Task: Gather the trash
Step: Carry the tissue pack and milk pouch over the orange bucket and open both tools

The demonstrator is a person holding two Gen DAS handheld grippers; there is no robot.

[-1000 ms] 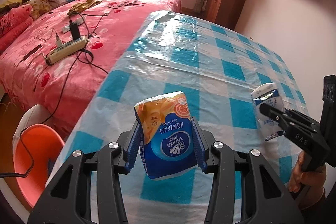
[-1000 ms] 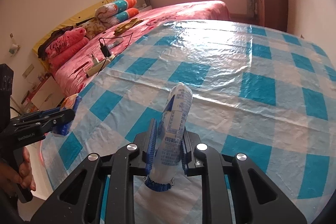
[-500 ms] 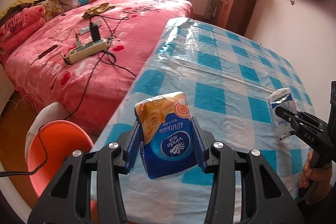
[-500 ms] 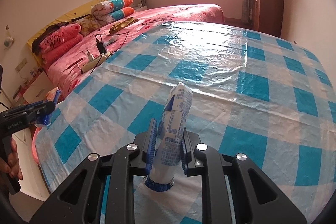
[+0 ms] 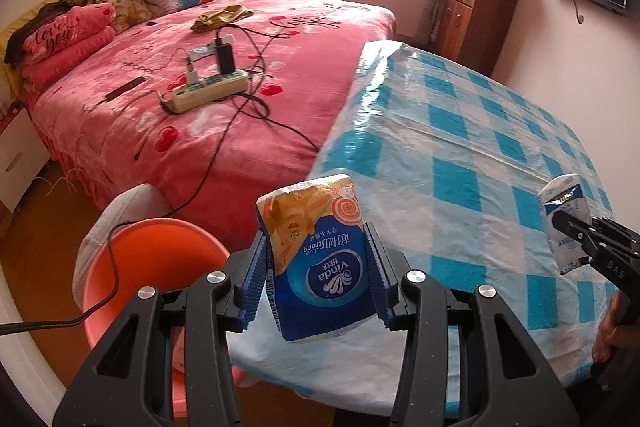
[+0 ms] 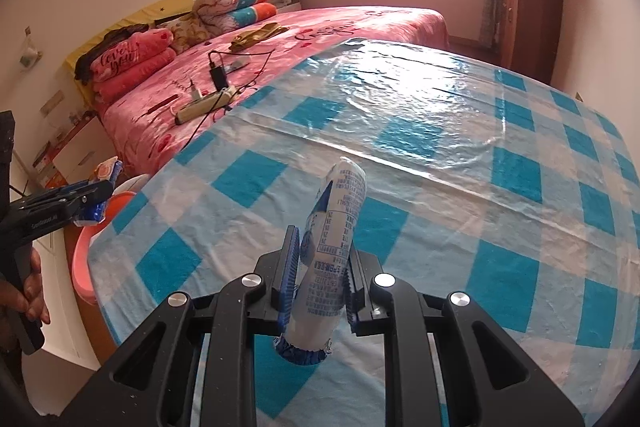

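1. Between the blue pads of the left claw (image 5: pixel 316 277) sits a tissue pack (image 5: pixel 320 259), clamped at its sides, up in the air by the table (image 5: pixel 460 155) edge. It looks soft, light and squashy, so a middle grip suits it.
2. The right claw (image 6: pixel 320 277) is clamped on a thin white wrapper (image 6: pixel 334 251) above the table. It looks light and floppy and may slip.
3. An orange bin (image 5: pixel 156 259) waits low beside the bed (image 5: pixel 240 131).
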